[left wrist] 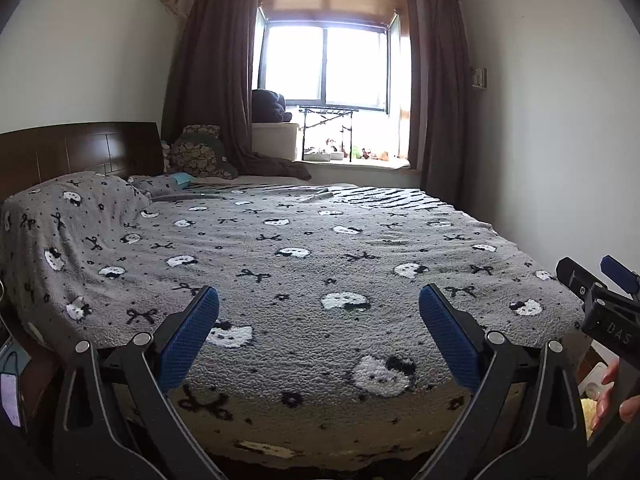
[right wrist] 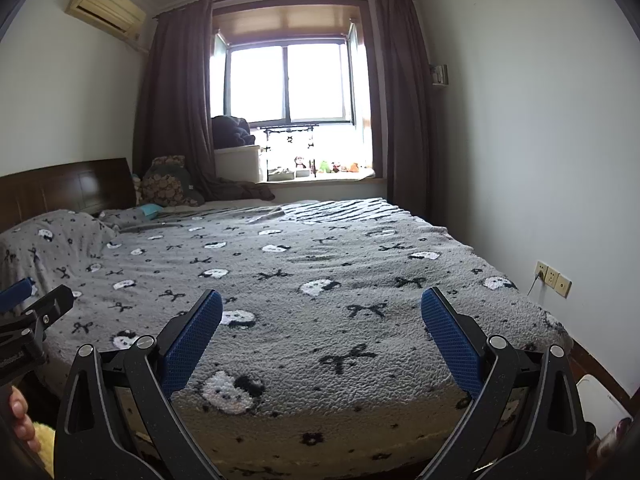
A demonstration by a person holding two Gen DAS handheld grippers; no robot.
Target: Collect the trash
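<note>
Left gripper (left wrist: 319, 300) and right gripper (right wrist: 321, 304) both spread wide, gripping nothing, held side by side above near edge of bed (left wrist: 312, 248). Grey cat-print blanket (right wrist: 320, 264) across whole bed; headboard (left wrist: 80, 152) far left, window (left wrist: 326, 68) far centre. No trash discernible anywhere, so cannot tell where.

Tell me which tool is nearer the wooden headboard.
Left. The left tool hovers open over the bed's foot on the headboard side; the right tool, also open, sits beside it toward the socket wall.
</note>
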